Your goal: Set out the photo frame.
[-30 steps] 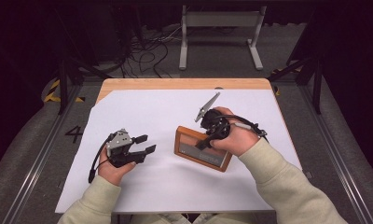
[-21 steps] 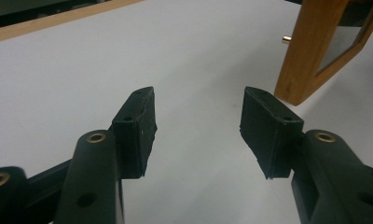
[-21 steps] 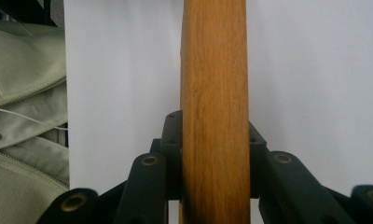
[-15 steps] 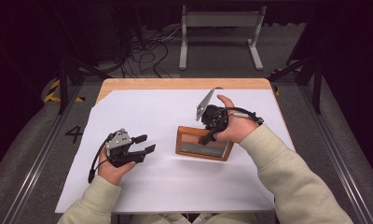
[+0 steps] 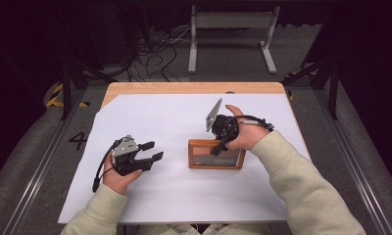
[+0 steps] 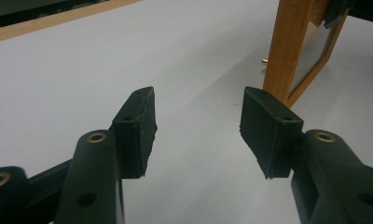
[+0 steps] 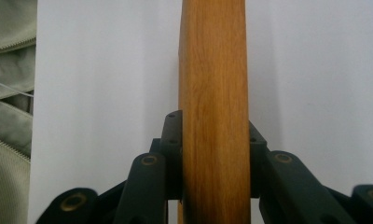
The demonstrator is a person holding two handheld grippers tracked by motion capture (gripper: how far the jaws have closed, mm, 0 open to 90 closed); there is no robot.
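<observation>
Wooden picture frame (image 5: pixel 216 154), glazed, rectangular: stands on one long edge, leaning, right of centre on the white sheet (image 5: pixel 184 196) that covers the counter (image 5: pixel 194 88). Right gripper (image 5: pixel 218 147): jaws closed on the frame's upper rail from above; the right gripper view shows the wooden rail (image 7: pixel 215 116) pinched between both black pads, with white sheet on either side and a pale green garment (image 7: pixel 10 93) at the left edge. Grey three-cornered plate (image 5: pixel 213 115) on this gripper tilts up toward the far side. Right hand (image 5: pixel 243 134) wraps the gripper body; pale green sleeve (image 5: pixel 302 186) runs to the near right corner. Left gripper (image 5: pixel 150 151): rests in the left hand (image 5: pixel 120 176) on the near left part of the sheet, well apart from the frame, jaws pointing right toward it, spread wide and holding nothing. The left gripper view shows the two pads (image 6: pixel 138 130) with bare sheet between them and the frame's edge (image 6: pixel 287 51) upright beyond the right pad. Black cable (image 5: pixel 98 171) loops from the left gripper down the near left. Counter: light wood, exposed along the far edge.
</observation>
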